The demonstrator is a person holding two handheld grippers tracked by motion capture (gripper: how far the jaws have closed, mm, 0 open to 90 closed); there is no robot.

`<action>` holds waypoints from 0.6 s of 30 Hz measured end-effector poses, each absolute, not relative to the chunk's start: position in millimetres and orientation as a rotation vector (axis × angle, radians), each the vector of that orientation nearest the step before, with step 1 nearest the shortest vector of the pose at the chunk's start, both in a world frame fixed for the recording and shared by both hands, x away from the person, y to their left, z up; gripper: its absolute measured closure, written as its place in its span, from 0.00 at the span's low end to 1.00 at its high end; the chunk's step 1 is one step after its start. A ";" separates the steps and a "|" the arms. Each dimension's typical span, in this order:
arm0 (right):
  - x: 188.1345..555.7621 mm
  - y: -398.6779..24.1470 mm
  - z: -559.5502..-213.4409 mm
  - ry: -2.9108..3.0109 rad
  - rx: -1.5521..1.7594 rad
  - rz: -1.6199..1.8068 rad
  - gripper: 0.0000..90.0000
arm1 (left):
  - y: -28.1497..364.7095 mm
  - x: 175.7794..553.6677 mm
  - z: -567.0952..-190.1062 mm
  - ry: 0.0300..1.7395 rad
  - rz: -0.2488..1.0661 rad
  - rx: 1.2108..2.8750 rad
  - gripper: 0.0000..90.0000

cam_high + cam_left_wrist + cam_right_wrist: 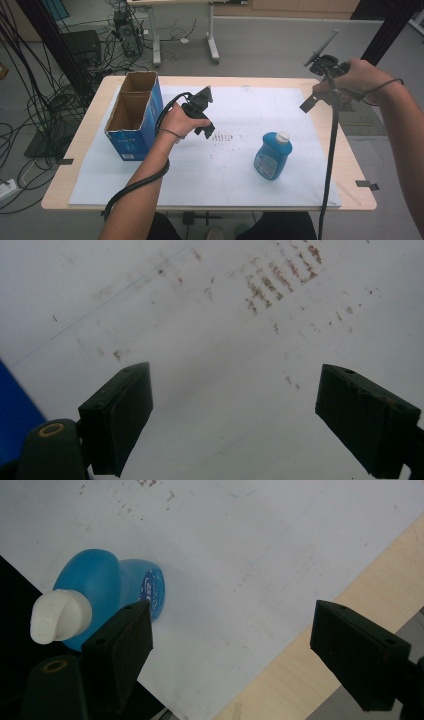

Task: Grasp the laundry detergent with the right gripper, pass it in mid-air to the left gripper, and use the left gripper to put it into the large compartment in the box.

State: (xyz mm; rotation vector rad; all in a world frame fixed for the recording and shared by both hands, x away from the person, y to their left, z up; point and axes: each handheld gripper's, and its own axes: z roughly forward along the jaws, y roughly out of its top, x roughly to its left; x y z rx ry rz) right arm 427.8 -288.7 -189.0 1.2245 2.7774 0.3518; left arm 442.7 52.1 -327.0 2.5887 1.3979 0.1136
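A white sheet (250, 165) covers the wooden table (357, 197), cables (30, 115) strewn on the floor behind. A blue cardboard box (131, 141) stands at its left edge, a blue bottle (272, 157) right of centre. Left gripper (205, 117) and right gripper (312, 82) gape empty.

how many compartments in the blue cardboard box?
2. Near compartment toward the person, far compartment behind it, both open-topped, in the blue cardboard box at the white sheet's left edge. Their floors are hidden.

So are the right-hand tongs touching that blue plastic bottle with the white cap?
Apart. In the high view the right tongs hang open beyond the blue bottle, bare white sheet between them.
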 end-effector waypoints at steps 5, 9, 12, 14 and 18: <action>424.7 -297.7 -194.5 2.772 1.236 0.355 0.19 | 54.6 440.5 -328.5 1.403 0.104 2.586 0.17; 421.6 -304.5 -199.9 2.766 1.247 0.365 0.19 | 56.8 438.6 -328.8 1.407 0.101 2.584 0.17; 417.8 -309.0 -203.9 2.763 1.248 0.370 0.19 | 57.4 436.7 -327.6 1.405 0.103 2.583 0.17; 415.0 -311.8 -206.7 2.760 1.254 0.382 0.19 | 57.4 436.2 -327.4 1.405 0.107 2.585 0.17; 409.0 -315.6 -213.4 2.751 1.261 0.387 0.19 | 59.8 433.7 -326.8 1.411 0.090 2.563 0.15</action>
